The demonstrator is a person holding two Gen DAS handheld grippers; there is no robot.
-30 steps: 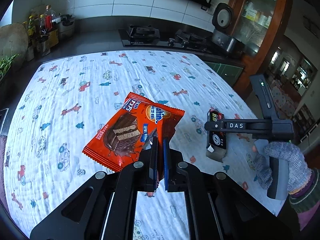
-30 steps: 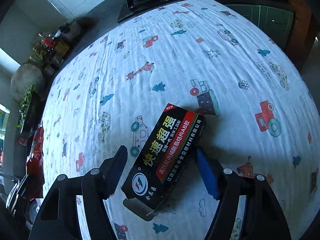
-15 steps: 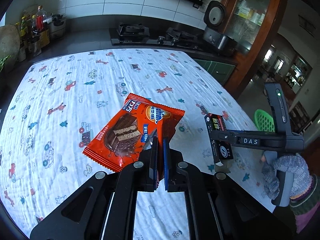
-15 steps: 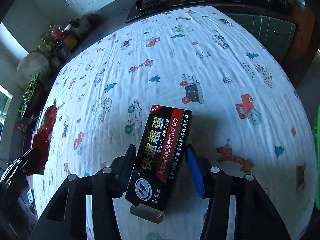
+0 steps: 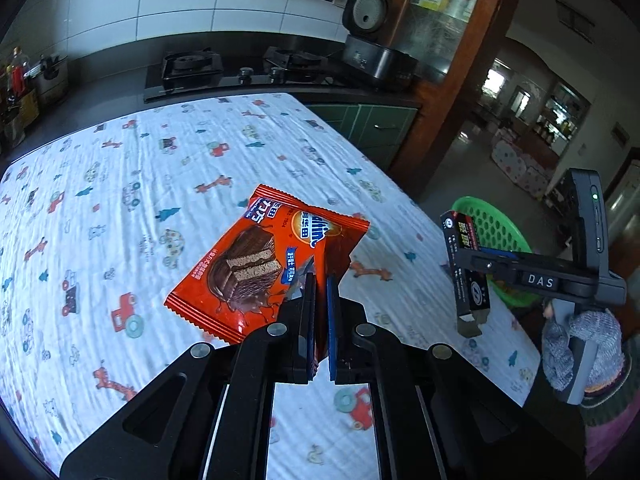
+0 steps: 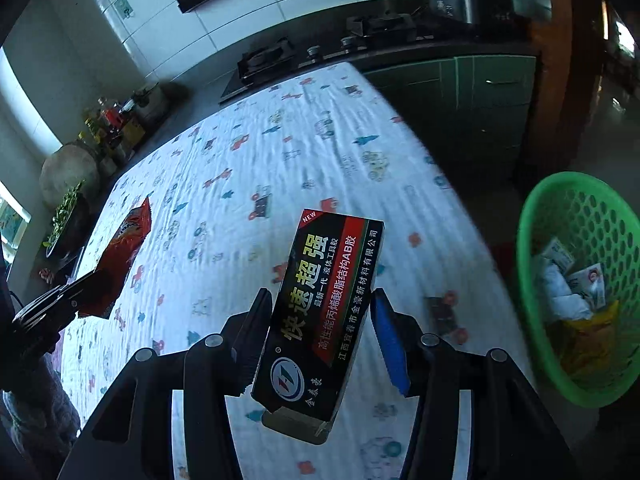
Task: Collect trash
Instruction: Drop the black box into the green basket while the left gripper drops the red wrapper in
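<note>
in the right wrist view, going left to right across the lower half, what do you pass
left gripper → red snack wrapper → black glue box in the right gripper → green basket holding trash

My bench (image 5: 120, 208) wears a white cloth printed with cars and giraffes. Beyond it: a black gas stove (image 5: 240, 70), a rice cooker (image 5: 372, 44), white wall tiles (image 5: 180, 12).
</note>
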